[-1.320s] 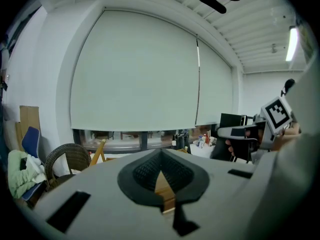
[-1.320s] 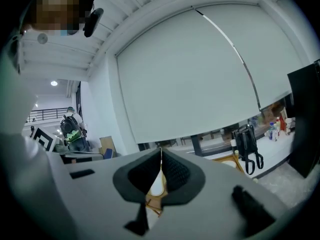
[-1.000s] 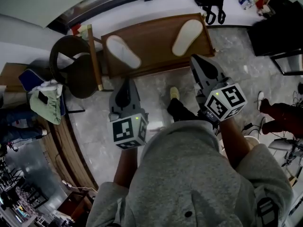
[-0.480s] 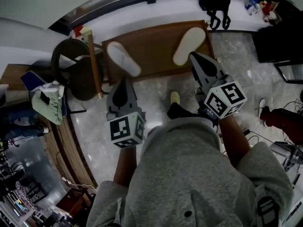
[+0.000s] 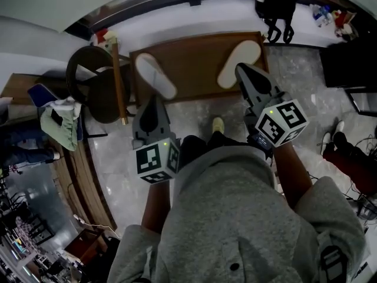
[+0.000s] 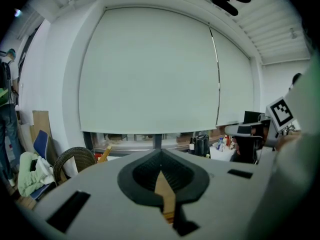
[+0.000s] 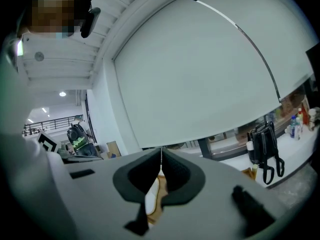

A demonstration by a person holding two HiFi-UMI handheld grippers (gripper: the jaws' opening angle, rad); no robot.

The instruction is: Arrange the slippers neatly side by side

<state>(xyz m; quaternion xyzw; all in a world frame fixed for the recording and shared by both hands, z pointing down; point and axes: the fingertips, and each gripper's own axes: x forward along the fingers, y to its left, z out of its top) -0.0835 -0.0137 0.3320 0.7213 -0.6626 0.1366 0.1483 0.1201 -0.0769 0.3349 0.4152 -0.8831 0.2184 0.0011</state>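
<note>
Two white slippers lie apart on a brown mat (image 5: 194,63) on the floor, soles up as far as I can tell. The left slipper (image 5: 156,75) slants toward the mat's left edge. The right slipper (image 5: 238,63) leans the other way near the right edge. My left gripper (image 5: 154,99) is shut, empty, and hovers just before the mat's near edge below the left slipper. My right gripper (image 5: 240,69) is shut too, its tip beside the right slipper's near end. In the right gripper view a sliver of white slipper (image 7: 151,196) shows behind the closed jaws.
A round wicker chair (image 5: 88,87) and a wooden stick (image 5: 116,75) stand left of the mat. A black bag (image 5: 277,5) hangs at the wall behind it. Dark furniture (image 5: 350,58) fills the right. My own shoe (image 5: 218,124) is just before the mat.
Both grippers have moved forward toward the mat, the right tip now level with the right slipper's near end. Both stay shut.
</note>
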